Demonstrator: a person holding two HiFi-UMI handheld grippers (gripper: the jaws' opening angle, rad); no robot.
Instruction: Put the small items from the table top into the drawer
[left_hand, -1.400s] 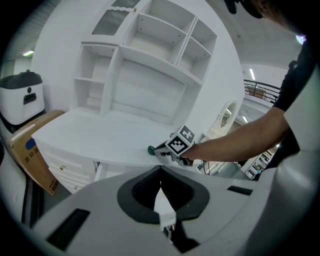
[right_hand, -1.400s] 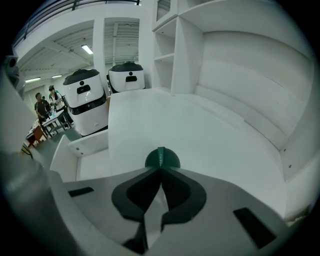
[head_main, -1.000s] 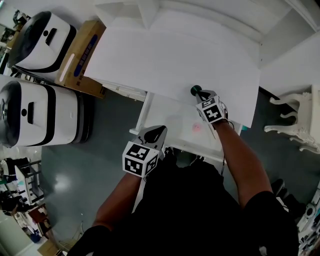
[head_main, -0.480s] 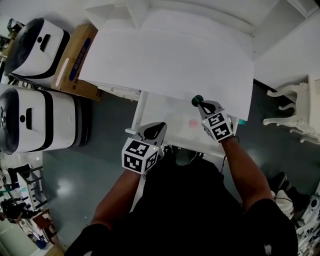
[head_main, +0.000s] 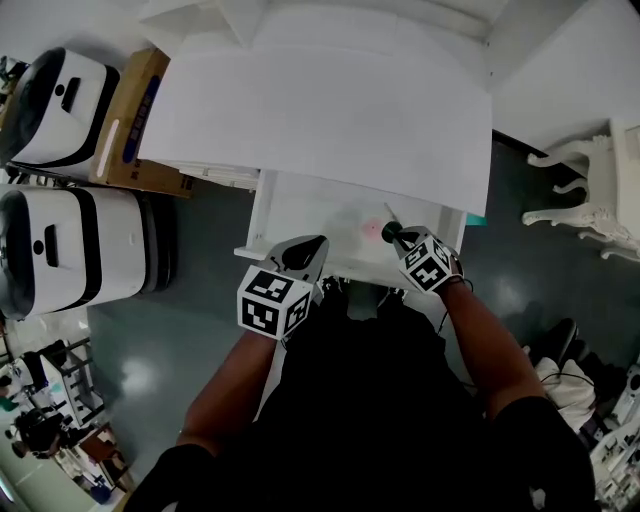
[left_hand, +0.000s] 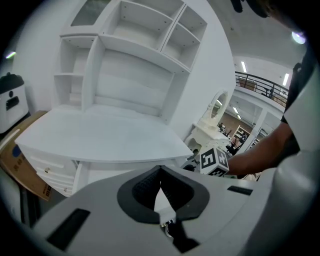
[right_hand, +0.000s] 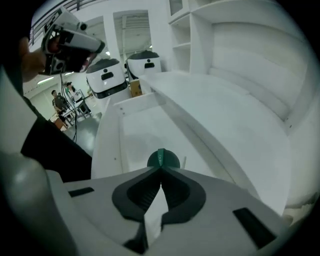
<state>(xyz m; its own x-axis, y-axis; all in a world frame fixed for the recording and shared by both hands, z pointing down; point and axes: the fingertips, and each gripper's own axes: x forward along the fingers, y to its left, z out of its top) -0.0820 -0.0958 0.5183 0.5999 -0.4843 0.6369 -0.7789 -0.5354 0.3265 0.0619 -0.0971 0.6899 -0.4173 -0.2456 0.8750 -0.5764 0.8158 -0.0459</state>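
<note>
A white desk top (head_main: 330, 110) stands over an open white drawer (head_main: 300, 215). My right gripper (head_main: 392, 238) hangs over the drawer's right part, shut on a small dark green round item (head_main: 388, 234); the right gripper view shows that item (right_hand: 161, 159) pinched at the jaw tips. A small pink item (head_main: 371, 229) and a thin pale stick (head_main: 390, 213) lie in the drawer beside it. My left gripper (head_main: 310, 245) is at the drawer's front left, shut with nothing in it (left_hand: 160, 172).
Two white and black machines (head_main: 60, 95) (head_main: 60, 250) and a cardboard box (head_main: 125, 125) stand left of the desk. An ornate white stool (head_main: 590, 190) is at the right. Open shelves (left_hand: 130, 55) rise at the desk's back.
My right gripper has drawn back from the table top's front edge to over the open drawer, with the green item still in it. The left gripper has barely moved.
</note>
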